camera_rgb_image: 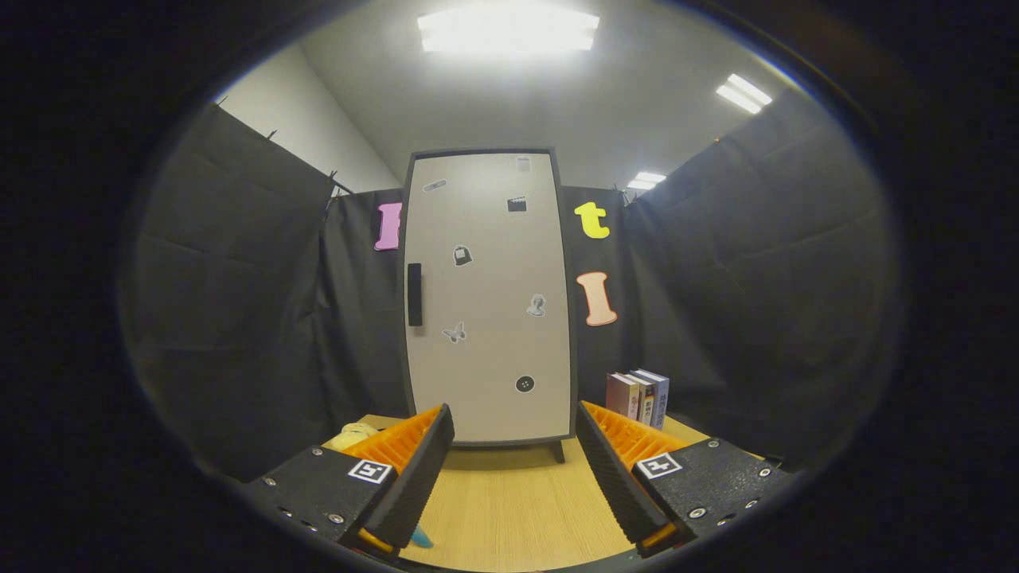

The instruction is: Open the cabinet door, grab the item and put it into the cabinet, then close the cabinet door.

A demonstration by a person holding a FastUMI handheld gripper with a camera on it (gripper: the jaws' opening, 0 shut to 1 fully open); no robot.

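A booth hung with black cloth walls under bright ceiling lights encloses a light wooden table [509,509], and at the far side of that table stands a tall pale grey cabinet [488,296] in a dark frame on short legs. Its door [493,263] lies flush and closed, dotted with small stickers, and a dark vertical handle [415,294] sits on its left edge about halfway up. The gripper [513,465] faces the cabinet squarely from a little way back, its fingers spread wide with nothing between them but bare tabletop; the cabinet's foot stands beyond the fingertips, apart from them. A soft yellowish item [353,435], perhaps a plush toy, peeks out from behind the left finger on the table, to the left of the cabinet; too little of it shows to name it surely, but it looks like the thing to be stored. To the right of the cabinet a few books [638,397] stand upright near the table's far edge. As I judge it, the task is at its very start: the door is not yet opened, the item lies untouched outside, so opening, grasping, placing and closing all remain. The handle would seem the first target.
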